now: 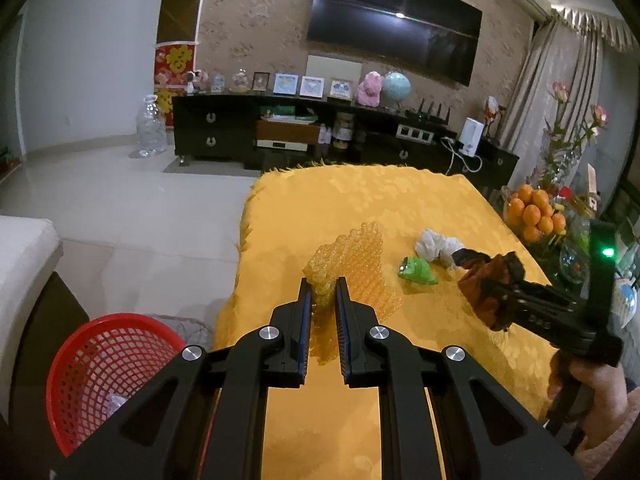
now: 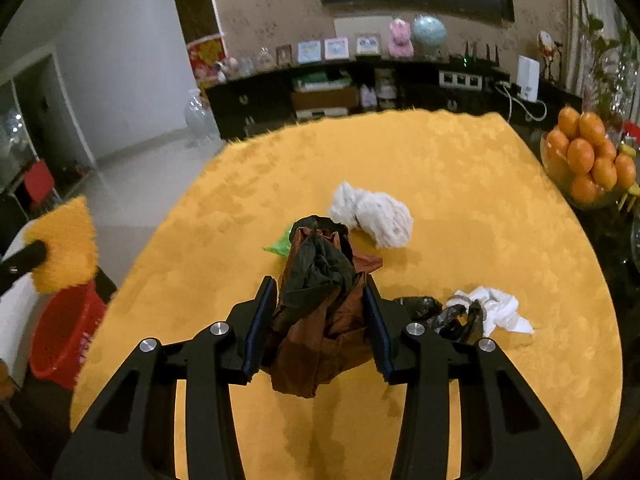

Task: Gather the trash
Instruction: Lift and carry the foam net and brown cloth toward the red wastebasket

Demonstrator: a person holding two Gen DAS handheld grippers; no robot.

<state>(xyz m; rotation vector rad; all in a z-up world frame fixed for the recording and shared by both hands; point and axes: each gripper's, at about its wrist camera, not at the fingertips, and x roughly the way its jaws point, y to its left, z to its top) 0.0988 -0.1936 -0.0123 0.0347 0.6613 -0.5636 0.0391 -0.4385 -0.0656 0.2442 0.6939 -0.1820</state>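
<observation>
Far tablecloth bare; fruit bowl crowds right edge.

The tablecloth is looking like soft matt yellow cloth with a woven pattern. The yellow mesh wrap is showing a bumpy, slightly glossy plastic surface. The brown wrapper is appearing as crumpled thin paper or foil, hard to tell. The red basket is shining as smooth plastic lattice. The white tissue is looking rough and matt.

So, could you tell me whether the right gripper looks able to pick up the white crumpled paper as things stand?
Probably not yet: the right gripper already has its jaws closed on a brown wrapper, though the white crumpled paper lies unobstructed just beyond.
</observation>
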